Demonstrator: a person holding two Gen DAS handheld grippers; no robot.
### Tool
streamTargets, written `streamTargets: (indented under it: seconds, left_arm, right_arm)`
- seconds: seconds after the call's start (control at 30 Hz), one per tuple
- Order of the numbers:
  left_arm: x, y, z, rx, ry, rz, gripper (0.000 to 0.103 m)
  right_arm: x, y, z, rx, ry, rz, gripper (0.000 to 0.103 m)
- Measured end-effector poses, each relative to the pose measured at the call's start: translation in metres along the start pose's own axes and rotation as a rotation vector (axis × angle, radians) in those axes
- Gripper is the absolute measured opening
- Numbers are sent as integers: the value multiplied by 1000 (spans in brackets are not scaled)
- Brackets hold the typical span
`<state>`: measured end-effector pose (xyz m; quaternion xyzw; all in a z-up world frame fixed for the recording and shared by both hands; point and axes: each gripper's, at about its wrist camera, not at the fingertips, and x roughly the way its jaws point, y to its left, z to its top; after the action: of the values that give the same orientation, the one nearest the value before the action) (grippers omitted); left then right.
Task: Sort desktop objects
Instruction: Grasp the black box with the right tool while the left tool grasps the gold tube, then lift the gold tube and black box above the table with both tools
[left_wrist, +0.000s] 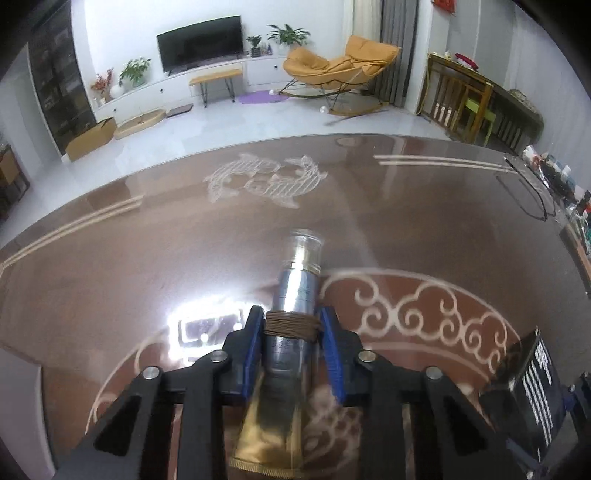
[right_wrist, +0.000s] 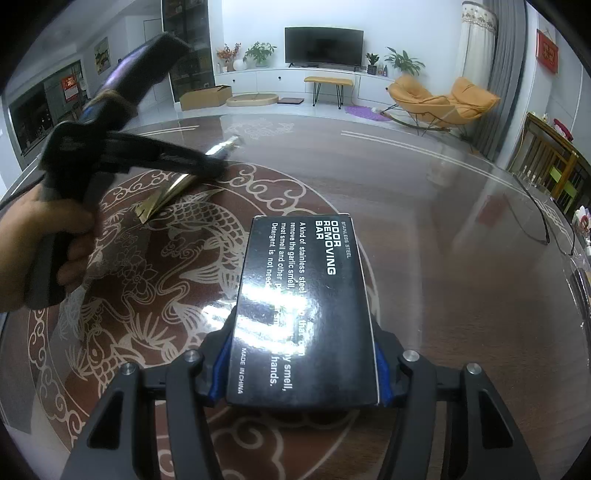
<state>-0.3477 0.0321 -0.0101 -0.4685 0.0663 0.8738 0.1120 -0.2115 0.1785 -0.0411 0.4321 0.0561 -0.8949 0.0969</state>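
Two grippers are seen, each closed on one object. Between the blue pads of the left gripper (left_wrist: 292, 334) one tube (left_wrist: 295, 295) is clamped: the pads press on its silvery middle, where a band of brown cord is wound around it. Ahead of the jaws the tube runs on to a gold collar and a clear, rounded cap; behind the jaws it flattens into a gold, crimped tail that passes back between the black finger arms. The tube is cylindrical and glossy, metallic in look. In the right wrist view the same tube (right_wrist: 173, 192) is seen slanting above the table, its crimped end lowest; whether that end touches the surface cannot be told. A person's hand (right_wrist: 55, 254) is wrapped around the left gripper's handle.

Between the pads of the right gripper (right_wrist: 301, 369) one black box (right_wrist: 301, 306) is held by its two long sides near its rear end, so that most of its length juts forward beyond the jaws. It is a flat, rectangular carton with a shiny face and white printed text reading "ODOR REMOVING BAR". Its corner (left_wrist: 532, 391) shows at the right of the left gripper's jaws.

Under both lies one table (right_wrist: 461, 229), brown and highly reflective, inlaid with pale fish and cloud scrolls. Far ahead of the jaws stand one dark television (right_wrist: 323, 46) and one orange rocking chair (right_wrist: 439, 101)
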Motion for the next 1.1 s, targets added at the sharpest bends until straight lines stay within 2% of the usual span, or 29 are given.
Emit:
streamTargets:
  seconds: [0.1,0.33,0.43,0.57,0.7,0.73,0.77,0.8,0.83,0.93,1.0,1.03,1.07,1.1]
  left_arm:
    - [-15,3,-25,-37,-5,20,30]
    - [-89,4,-137,-100,6,55,30]
    - [-119,3,-182,-108,0,62,30]
    - [-153,1,-233,-107,-14,44,29]
    - [-176,-11,-262,-72,-17,16,31]
    - [-178,-13,-264,-60,-13,7,40]
    - [-179,-13,-267,-45,-5,-2,56]
    - [-179,-12,-268,-34,10,-4,66]
    - [-177,-13,-270,-30,20,-5,79]
    - [-178,-15,-276,-4,14,-2,80]
    - [-178,-15,-276,-4,7,-5,78]
    - [-178,-15,-275,-1,-6,-6,66]
    - [-179,-15,-274,6,-30,-7,40]
    - [-180,-16,-272,10,-38,-5,28]
  right_arm:
    - [1,-1,1,0,0,0,60]
    - [3,-12,2,5,-3,18,60]
    - [-8,-5,-11,-27,-1,24,60]
    - [-42,14,-55,-87,-2,75,60]
    - [-82,26,-107,-120,-1,103,60]
    - [-87,26,-113,-123,2,109,69]
    - [-90,26,-119,-128,14,115,77]
    - [-90,27,-122,-137,41,113,90]
    - [-91,27,-125,-141,60,112,92]
    - [-92,27,-123,-149,104,117,92]
    - [-88,28,-120,-156,139,116,92]
    - [-86,29,-119,-158,148,115,88]
    - [-86,29,-115,-157,148,111,81]
    - [-89,31,-110,-153,142,104,58]
